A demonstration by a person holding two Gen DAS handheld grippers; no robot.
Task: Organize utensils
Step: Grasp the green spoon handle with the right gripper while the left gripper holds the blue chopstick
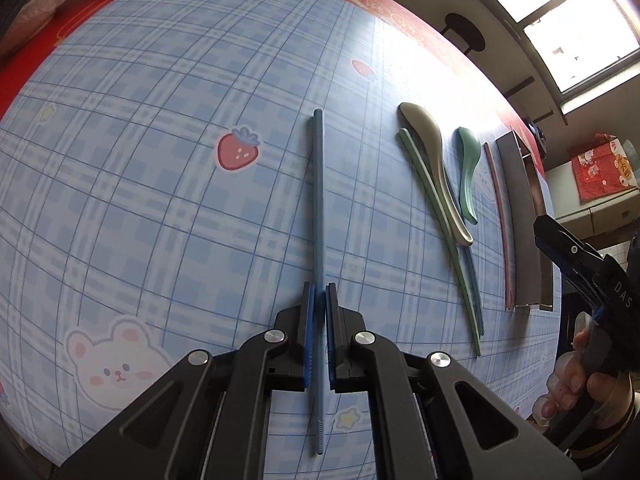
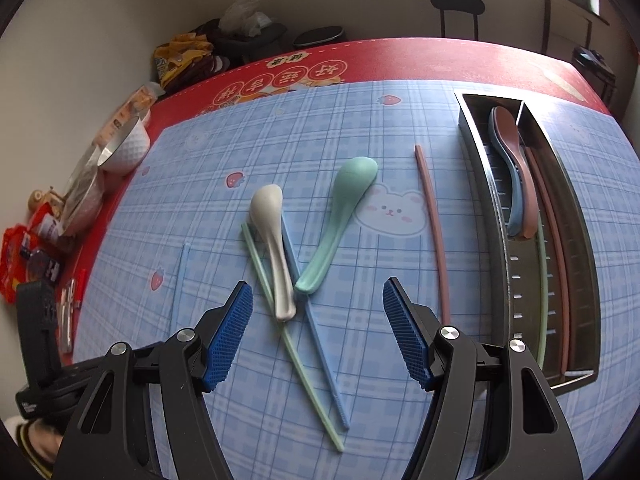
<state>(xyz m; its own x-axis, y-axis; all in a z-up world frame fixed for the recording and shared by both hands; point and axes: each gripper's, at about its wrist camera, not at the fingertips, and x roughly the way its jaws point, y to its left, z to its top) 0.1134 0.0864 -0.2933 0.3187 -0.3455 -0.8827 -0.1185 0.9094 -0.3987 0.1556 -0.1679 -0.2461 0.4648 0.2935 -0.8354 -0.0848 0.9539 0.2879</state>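
Right wrist view shows the steel tray (image 2: 476, 168) already holding two spoons and some chopsticks, with the right gripper (image 2: 318, 332) jaws apart over a grey spoon (image 2: 272, 240), green spoon (image 2: 340, 216), pink chopstick (image 2: 432, 232) and crossed chopsticks (image 2: 316, 364) left on the tabletop (image 2: 200, 184). Left gripper (image 1: 319, 336) jaws are clamped on a blue chopstick (image 1: 318, 200), not yet stowed.

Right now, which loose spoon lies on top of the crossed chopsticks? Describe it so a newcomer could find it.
Start at the metal utensil tray on the blue plaid mat. Left of it lie two loose spoons; the beige plastic spoon rests over crossed chopsticks, unlike the mint green spoon beside it.
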